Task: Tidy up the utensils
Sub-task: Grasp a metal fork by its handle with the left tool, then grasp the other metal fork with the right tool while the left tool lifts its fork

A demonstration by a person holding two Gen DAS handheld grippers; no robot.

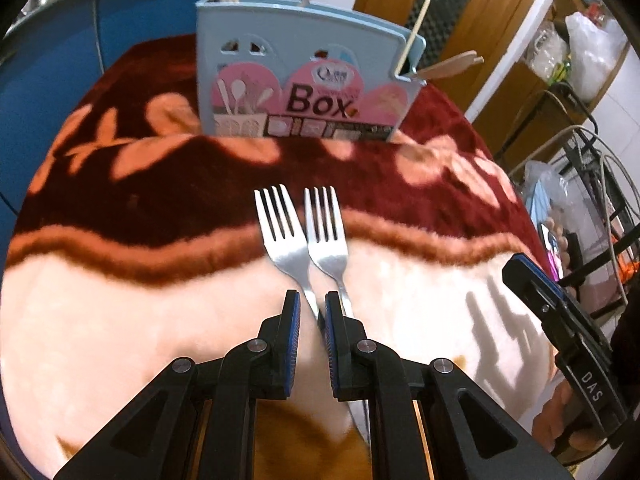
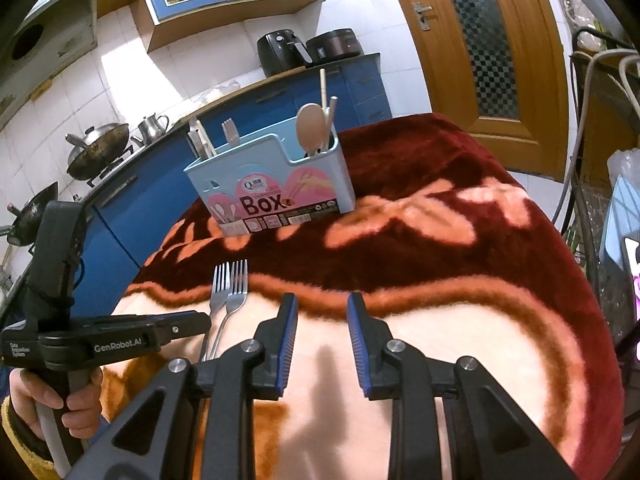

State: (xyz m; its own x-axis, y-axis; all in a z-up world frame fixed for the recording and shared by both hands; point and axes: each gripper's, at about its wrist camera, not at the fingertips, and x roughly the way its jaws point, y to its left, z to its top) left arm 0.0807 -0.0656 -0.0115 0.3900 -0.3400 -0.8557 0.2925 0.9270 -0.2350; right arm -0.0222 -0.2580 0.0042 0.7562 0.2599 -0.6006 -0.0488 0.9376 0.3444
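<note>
Left claw (image 1: pixel 312 312): I have it narrow, jaws astride the left fork (image 1: pixel 280 228) handle, not yet clamped.
Right claw (image 2: pixel 322 312): wide, empty.
Forks: touching side by side; right fork (image 1: pixel 326 228) may drag along.
Box (image 1: pixel 304 80): far across blanket (image 1: pixel 120 300); a loose grip risks dropping.

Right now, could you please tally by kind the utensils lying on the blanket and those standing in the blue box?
On the blanket:
Forks: 2

In the blue box:
Fork: 1
Wooden spoon: 1
Chopsticks: at least 4, an uncertain count

Total: at least 8; the box may hide more.
</note>
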